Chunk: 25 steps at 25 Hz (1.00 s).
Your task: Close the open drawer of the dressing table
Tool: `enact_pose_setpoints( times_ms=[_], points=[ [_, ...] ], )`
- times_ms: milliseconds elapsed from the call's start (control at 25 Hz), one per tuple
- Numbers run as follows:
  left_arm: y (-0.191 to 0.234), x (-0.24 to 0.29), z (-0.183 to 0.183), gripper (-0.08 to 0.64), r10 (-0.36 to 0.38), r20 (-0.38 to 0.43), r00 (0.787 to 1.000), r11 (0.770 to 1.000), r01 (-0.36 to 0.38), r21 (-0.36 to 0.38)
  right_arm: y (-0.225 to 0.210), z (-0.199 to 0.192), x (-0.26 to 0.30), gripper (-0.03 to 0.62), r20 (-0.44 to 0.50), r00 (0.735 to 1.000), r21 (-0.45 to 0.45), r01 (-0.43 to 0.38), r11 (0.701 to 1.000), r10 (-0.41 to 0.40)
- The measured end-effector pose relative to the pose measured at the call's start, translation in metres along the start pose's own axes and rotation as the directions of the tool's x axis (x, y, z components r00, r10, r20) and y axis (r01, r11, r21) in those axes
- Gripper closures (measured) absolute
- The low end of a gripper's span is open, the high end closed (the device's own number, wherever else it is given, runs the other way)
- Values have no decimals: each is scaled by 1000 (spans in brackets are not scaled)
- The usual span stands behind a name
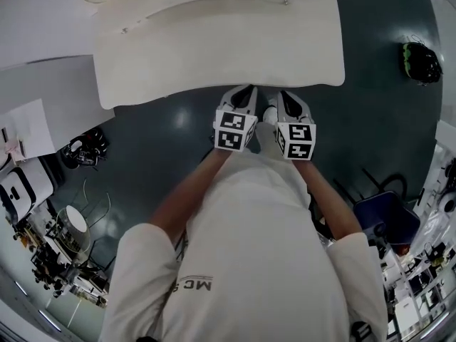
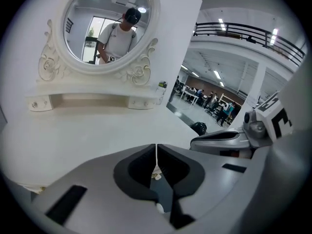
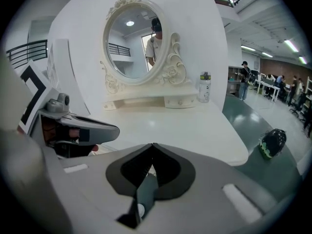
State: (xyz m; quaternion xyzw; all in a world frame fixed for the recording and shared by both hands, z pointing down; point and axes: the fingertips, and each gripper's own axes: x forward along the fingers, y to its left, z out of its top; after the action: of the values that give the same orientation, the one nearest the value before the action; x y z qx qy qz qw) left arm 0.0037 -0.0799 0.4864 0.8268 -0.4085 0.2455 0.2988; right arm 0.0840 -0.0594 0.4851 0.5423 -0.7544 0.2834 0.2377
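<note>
the left gripper (image 1: 246, 91) and right gripper (image 1: 285, 97) hover side by side at the near edge of the white dressing table (image 1: 214, 41). each has its jaws pressed together on nothing. the tabletop hides the drawer, and an oval mirror (image 2: 109, 26) stands at the far side.

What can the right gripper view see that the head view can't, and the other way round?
Only the right gripper view shows the mirror's glass, with the person reflected in it. Only the head view shows the marker cube on the right gripper, the person's forearms and a blue container. Both show the white tabletop, the left gripper and a black-and-green object on the floor.
</note>
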Motion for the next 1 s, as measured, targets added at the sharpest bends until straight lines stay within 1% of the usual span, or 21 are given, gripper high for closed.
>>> enact_pose_setpoints(
  times_ms=[240,360,520,640,760,880,1000],
  points=[
    [-10,-28,21,551,40,33,999,999,-39,-24,0,27,-19,591,70,997,6,-28,1000,28],
    [-19,-42,36,551,62,61,996,998,-61,-15,4,42,-34,591,108,993,-4,-53,999,53],
    [-34,-67,59,551,59,140,988,998,-58,-9,16,61,-57,591,158,983,-38,-92,995,97],
    [-45,-89,70,551,69,199,978,998,-70,-2,26,73,-76,591,197,972,-58,-122,991,131],
    [-56,-109,79,551,70,247,966,996,-79,28,34,83,-93,591,225,961,-78,-145,986,159],
    [-72,-116,79,551,61,251,966,996,-76,50,38,87,-107,591,236,954,-83,-169,982,184],
    [-81,-112,70,551,51,231,972,995,-70,76,44,90,-117,591,245,947,-81,-192,978,206]
  ],
)
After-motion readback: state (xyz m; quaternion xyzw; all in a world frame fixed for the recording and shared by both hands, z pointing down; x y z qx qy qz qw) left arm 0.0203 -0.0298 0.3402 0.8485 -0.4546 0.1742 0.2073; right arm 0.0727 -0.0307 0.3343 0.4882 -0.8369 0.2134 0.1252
